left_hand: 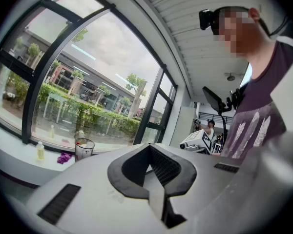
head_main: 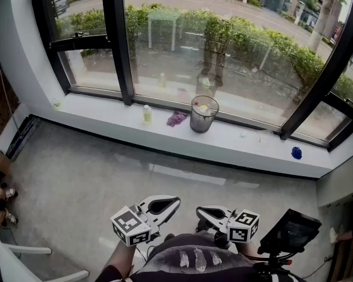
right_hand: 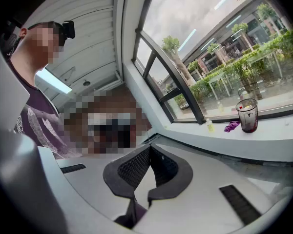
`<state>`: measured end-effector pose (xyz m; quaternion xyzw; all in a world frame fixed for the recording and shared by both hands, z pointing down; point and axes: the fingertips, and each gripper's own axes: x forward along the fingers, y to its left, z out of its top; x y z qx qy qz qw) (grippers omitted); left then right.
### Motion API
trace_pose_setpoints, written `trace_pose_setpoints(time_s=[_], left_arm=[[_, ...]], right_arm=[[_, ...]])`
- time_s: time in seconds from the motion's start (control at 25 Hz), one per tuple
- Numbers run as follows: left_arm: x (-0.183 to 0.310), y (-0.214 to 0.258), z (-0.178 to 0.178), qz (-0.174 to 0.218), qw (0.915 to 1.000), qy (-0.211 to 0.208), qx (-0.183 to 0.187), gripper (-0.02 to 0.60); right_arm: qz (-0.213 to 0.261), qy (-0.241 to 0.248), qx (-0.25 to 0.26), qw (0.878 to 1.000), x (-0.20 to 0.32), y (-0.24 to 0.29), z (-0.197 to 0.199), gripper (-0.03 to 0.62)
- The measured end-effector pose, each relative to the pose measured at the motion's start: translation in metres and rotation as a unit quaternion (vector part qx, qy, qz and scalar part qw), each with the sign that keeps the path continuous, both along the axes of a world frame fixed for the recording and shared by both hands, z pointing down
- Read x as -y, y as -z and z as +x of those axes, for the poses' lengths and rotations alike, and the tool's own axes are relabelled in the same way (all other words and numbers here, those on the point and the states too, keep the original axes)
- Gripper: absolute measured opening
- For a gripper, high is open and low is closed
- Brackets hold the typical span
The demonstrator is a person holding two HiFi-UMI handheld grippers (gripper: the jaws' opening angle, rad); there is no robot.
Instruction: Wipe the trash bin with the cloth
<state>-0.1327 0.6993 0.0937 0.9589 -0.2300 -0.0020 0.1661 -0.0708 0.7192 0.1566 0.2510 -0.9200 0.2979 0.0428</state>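
Well, I'm holding my left claw (head_main: 162, 205) and right claw (head_main: 207, 214) clenched on nothing, the trash bin (head_main: 203, 114) and cloth (head_main: 176, 118) sitting well ahead of both, and a careless reach could be tipping that bin

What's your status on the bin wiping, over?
Shut and empty: left tongs, right tongs. On white sill: dark see-through round trash bin, crumpled purple cloth beside it, untouched. Only grey floor between.
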Motion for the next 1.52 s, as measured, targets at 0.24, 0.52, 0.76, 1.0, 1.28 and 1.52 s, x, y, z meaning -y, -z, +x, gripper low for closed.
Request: trace_pose_setpoints(time_s=[0.24,0.52,0.76,1.0,1.28,1.52], left_arm=[[0.033,0.000,0.032,0.017,0.9994,0.009,0.030,-0.005],[0.077,0.012,0.105,0.032,0.9974,-0.007,0.064,-0.005],[0.109,0.012,0.166,0.043,0.9945,-0.010,0.095,-0.005],[0.142,0.016,0.215,0.059,0.9912,-0.005,0.119,-0.005],[0.168,0.012,0.228,0.065,0.9889,-0.015,0.133,-0.005],[0.206,0.011,0.215,0.080,0.9894,-0.034,0.116,-0.005]], right_arm=[[0.001,0.002,0.005,1.000,0.039,-0.004,0.031,-0.002],[0.000,-0.005,0.025,1.000,0.081,-0.004,0.094,-0.002],[-0.010,-0.008,0.041,0.999,0.111,-0.013,0.154,-0.002],[-0.012,-0.022,0.052,0.998,0.148,-0.014,0.205,-0.002],[-0.015,-0.039,0.063,0.997,0.171,-0.011,0.221,-0.002],[-0.019,-0.048,0.046,0.998,0.191,-0.016,0.202,-0.002]])
